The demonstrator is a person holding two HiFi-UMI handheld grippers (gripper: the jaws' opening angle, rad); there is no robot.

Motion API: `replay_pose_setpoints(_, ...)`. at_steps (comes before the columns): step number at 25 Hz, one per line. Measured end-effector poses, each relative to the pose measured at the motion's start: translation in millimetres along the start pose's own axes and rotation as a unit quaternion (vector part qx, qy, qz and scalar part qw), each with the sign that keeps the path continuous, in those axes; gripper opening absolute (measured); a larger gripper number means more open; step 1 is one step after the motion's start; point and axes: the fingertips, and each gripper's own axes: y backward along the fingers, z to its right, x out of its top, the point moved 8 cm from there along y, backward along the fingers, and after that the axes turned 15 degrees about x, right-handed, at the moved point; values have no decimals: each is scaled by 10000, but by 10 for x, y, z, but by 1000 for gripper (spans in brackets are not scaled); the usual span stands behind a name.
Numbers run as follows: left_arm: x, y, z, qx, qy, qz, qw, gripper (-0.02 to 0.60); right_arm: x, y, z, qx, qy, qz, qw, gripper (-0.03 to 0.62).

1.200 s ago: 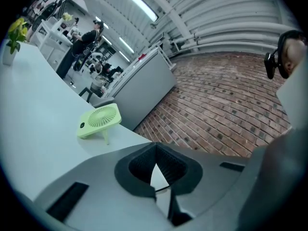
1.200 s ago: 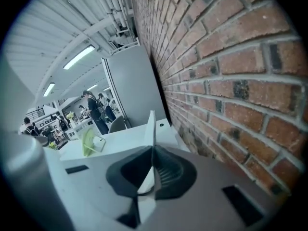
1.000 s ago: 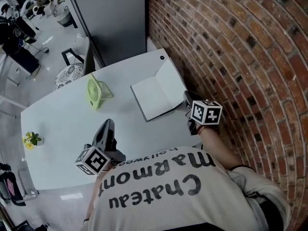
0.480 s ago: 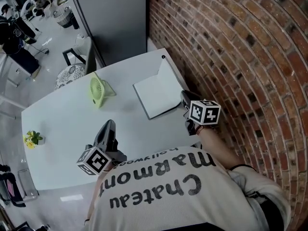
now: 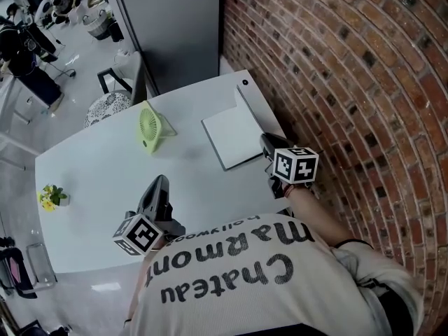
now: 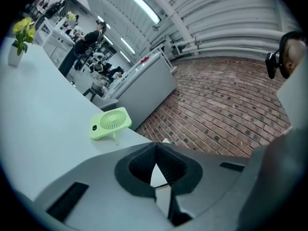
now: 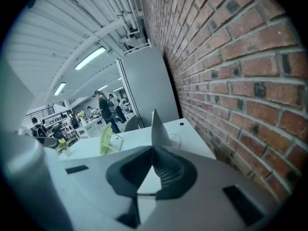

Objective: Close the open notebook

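A white notebook [image 5: 231, 137] lies on the white table [image 5: 98, 187] by the brick wall. Its left half is flat. Its right half [image 5: 248, 107] stands almost upright, edge-on in the head view. My right gripper [image 5: 267, 141] is shut at the notebook's near right corner. In the right gripper view the raised half [image 7: 158, 126] rises just beyond the closed tips [image 7: 154, 148], and I cannot tell if they touch it. My left gripper [image 5: 159, 182] is shut and holds nothing, over the table's near side, well left of the notebook [image 6: 159, 175].
A green desk fan [image 5: 149, 126] stands left of the notebook. A small pot of yellow flowers [image 5: 49, 197] sits at the table's far left. The brick wall [image 5: 336, 82] runs close along the right, and a grey cabinet [image 5: 175, 26] stands behind the table.
The notebook's right half has swung up from a low lean to nearly vertical. My right gripper has edged forward along the notebook's near corner. The left gripper shifted only slightly.
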Motion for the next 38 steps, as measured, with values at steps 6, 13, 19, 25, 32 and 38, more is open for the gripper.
replay_pose_setpoints(6,40,148,-144,46,20,77,10000,2,-96,-92,-161,38,91,-100,9999,26)
replay_pose_setpoints(13,123,343,-347,183,52,196,9996,2,-185,-192,-310,-10,204,-264,9994,31)
replay_pose_setpoints(19,163,513,-524,329,31,285,9990,2,-254,-265,-377,-72,158,-263,9995,31)
replay_pose_setpoints(25,191,605,-684,442,64,317,9985,2,-339,-365,-454,-72,250,-353,9990,31)
replay_pose_setpoints(32,153,522,-645,515,44,389,9979,2,-408,-455,-419,75,446,-607,9971,31)
replay_pose_setpoints(38,109,543,-550,808,141,485,9955,2,-439,-487,-424,407,622,-953,9927,26)
